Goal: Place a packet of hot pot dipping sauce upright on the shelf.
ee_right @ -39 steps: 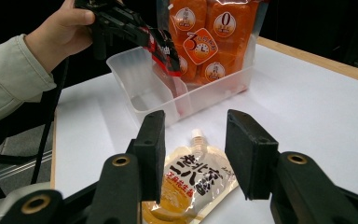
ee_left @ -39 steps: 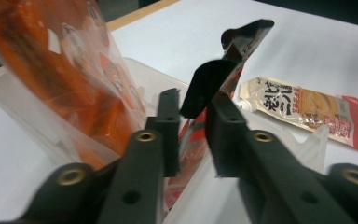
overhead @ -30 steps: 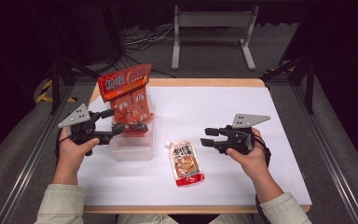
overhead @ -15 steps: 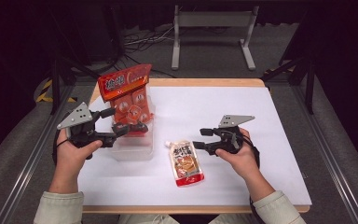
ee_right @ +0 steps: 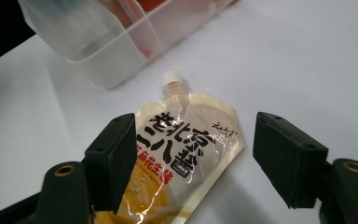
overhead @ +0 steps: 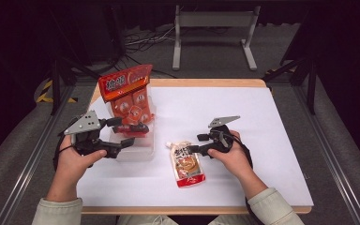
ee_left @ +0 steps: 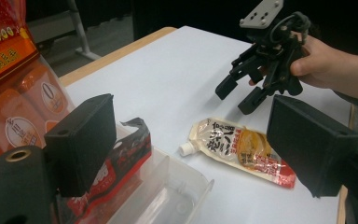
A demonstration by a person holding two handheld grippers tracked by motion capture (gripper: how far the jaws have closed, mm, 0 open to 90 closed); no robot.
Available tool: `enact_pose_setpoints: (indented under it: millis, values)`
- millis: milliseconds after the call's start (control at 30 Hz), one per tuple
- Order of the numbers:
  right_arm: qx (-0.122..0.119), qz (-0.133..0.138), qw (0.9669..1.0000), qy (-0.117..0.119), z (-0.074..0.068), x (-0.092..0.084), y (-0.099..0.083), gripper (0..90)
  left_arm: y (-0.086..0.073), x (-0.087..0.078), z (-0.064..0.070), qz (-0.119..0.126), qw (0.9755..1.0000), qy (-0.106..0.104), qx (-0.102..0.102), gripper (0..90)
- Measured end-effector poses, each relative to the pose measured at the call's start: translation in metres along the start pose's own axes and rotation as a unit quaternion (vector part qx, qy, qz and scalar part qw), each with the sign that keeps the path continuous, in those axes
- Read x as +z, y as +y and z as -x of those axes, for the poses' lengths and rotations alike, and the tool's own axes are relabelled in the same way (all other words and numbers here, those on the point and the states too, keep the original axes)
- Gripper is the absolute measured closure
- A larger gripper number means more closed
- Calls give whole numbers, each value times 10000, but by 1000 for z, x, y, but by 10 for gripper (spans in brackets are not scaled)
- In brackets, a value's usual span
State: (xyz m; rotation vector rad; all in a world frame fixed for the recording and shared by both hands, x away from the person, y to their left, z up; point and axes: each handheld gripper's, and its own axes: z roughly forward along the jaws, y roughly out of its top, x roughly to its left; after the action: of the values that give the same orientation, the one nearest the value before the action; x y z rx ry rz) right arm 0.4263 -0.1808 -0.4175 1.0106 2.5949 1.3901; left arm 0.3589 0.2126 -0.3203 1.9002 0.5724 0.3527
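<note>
near the left edge of the white bench point(overhead: 262, 122), your left tool point(overhead: 130, 134) sits in your left hand point(overhead: 72, 157), its jaws apart with nothing pressed between them. its tips reach over a clear plastic bin point(overhead: 138, 150), which stands toward the far left corner. a tall orange snack bag point(overhead: 129, 96) stands upright in the bin's far part, and a smaller red packet point(ee_left: 121, 161) lies in the bin close under the left jaw. the near part of the bin looks bare.

just right of the bin, around the middle of the bench and closer to the near edge, a spouted sauce pouch point(overhead: 186, 164) lies flat, its white cap pointing toward the bin and its red end toward you.

to the right of the pouch, your right tool point(overhead: 194, 143) is in your right hand point(overhead: 232, 157). its jaws have just been opening and now stand wide, hovering above the pouch's upper half with the pouch seen between them, not gripped.
</note>
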Motion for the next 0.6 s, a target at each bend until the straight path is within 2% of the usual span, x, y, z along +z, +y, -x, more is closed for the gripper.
enact_pose_setpoints:
  millis: [233, 467, 533, 600]
  values:
    - [41, -256, 9996, -63, 5, 15, -4, 314, -2, 2, 3, -85, 9999, -39, 41, 169]
    - [79, -277, 9996, -80, 7, 30, -9, 252, -3, 6, 3, -122, 9999, 26, 23, 175]
    - [54, -272, 9996, -92, 6, 33, -10, 242, -4, 8, 3, -143, 9999, 26, 17, 176]
    - [-73, -300, 9994, -153, 4, 34, -10, 236, -4, 10, 3, -135, 9999, 20, 36, 176]
